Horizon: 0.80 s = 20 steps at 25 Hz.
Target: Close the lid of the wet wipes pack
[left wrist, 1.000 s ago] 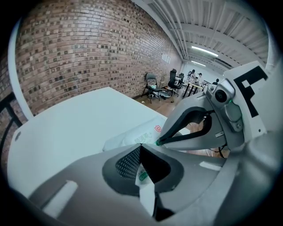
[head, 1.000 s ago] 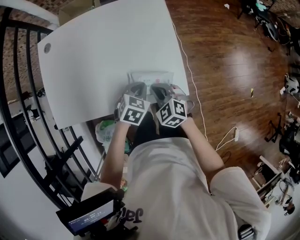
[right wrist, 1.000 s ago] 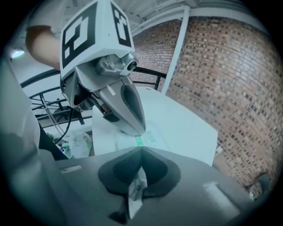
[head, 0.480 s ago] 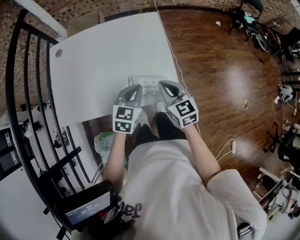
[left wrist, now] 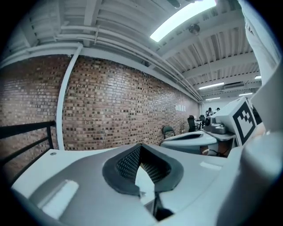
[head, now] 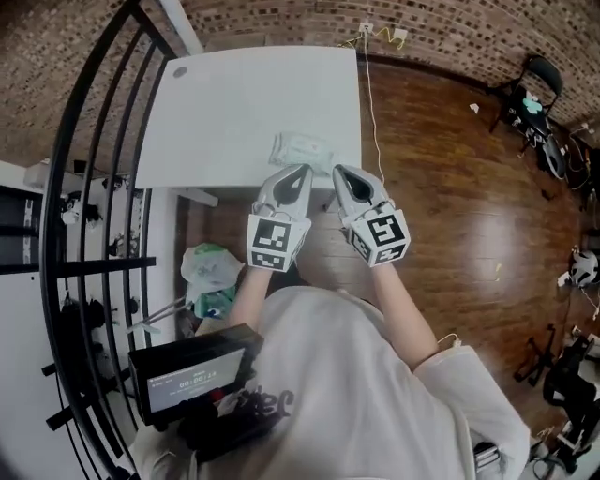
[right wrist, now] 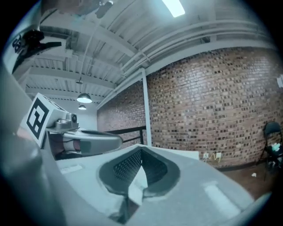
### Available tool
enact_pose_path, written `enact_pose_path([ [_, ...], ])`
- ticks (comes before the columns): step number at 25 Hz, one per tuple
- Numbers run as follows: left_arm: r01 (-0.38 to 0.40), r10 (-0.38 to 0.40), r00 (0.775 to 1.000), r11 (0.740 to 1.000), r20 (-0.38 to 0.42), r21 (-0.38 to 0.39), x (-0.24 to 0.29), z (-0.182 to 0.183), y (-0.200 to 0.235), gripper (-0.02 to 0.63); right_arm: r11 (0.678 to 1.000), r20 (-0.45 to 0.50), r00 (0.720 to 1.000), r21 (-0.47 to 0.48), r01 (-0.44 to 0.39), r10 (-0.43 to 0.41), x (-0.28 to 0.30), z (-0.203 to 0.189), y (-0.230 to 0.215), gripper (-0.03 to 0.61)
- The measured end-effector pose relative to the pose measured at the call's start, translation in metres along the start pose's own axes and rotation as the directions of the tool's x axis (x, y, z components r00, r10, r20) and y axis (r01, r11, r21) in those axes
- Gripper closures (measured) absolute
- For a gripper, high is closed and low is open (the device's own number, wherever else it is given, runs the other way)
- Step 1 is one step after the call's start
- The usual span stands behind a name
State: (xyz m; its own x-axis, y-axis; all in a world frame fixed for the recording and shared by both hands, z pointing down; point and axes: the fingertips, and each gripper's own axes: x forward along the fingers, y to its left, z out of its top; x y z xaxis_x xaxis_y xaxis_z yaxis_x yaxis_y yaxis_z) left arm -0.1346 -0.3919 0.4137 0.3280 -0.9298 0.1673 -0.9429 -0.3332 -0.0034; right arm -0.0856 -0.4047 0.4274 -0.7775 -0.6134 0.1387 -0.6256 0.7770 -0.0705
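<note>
A white counter (head: 234, 103) stands against a brick wall (head: 300, 21), with a small round grommet (head: 179, 71) near its far left corner. A thin white cable (head: 373, 112) runs from a wall outlet (head: 384, 35) along the counter's right edge, above the wooden floor (head: 459, 216). A black railing (head: 80, 187) curves at the left. A pale green plastic bag (head: 211, 265) lies below the counter's near edge. A black chair (head: 536, 75) stands far right. A black device with a lit screen (head: 192, 382) shows near the bottom. Overhead, a long ceiling light (left wrist: 181, 17) glows.

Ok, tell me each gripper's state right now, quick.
Left gripper: shut, holding nothing.
Right gripper: shut, holding nothing.
</note>
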Motion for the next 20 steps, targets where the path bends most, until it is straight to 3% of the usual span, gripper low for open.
enact_pose_path([
  [2, -0.054, 0.053, 0.998, 0.998, 0.042, 0.035, -0.015, 0.011, -0.033, 0.601, 0.999, -0.01, 0.999, 0.021, -0.049, 0.05, -0.04, -0.015, 0.011, 0.589],
  [4, -0.116, 0.115, 0.992, 0.993, 0.055, 0.022, -0.031, 0.007, -0.067, 0.601, 0.996, -0.044, 0.997, 0.065, -0.059, 0.062, -0.087, -0.045, 0.016, 0.589],
  [8, -0.116, 0.116, 0.992, 0.993, -0.045, -0.003, -0.064, -0.024, -0.134, 0.601, 0.981, -0.14, 0.99, 0.194, 0.004, 0.024, -0.154, -0.088, 0.018, 0.589],
  [10, -0.117, 0.116, 0.992, 0.993, -0.056, -0.008, -0.084, -0.017, -0.149, 0.601, 0.984, -0.137, 0.991, 0.176, 0.025, -0.001, -0.169, -0.067, 0.023, 0.589],
  [13, -0.113, 0.113, 0.994, 0.994, 0.002, -0.008, -0.107, 0.007, -0.153, 0.601, 0.993, -0.072, 0.996, 0.1, 0.056, -0.049, -0.178, -0.024, 0.028, 0.589],
  [16, -0.104, 0.105, 0.993, 0.994, 0.058, -0.02, -0.112, 0.02, -0.158, 0.601, 0.986, -0.013, 0.995, 0.137, 0.099, -0.098, -0.183, -0.006, 0.017, 0.588],
  [20, -0.112, 0.112, 0.988, 0.994, 0.102, -0.005, -0.116, 0.025, -0.156, 0.601, 0.994, 0.041, 0.996, 0.07, 0.078, -0.081, -0.182, 0.02, 0.022, 0.588],
])
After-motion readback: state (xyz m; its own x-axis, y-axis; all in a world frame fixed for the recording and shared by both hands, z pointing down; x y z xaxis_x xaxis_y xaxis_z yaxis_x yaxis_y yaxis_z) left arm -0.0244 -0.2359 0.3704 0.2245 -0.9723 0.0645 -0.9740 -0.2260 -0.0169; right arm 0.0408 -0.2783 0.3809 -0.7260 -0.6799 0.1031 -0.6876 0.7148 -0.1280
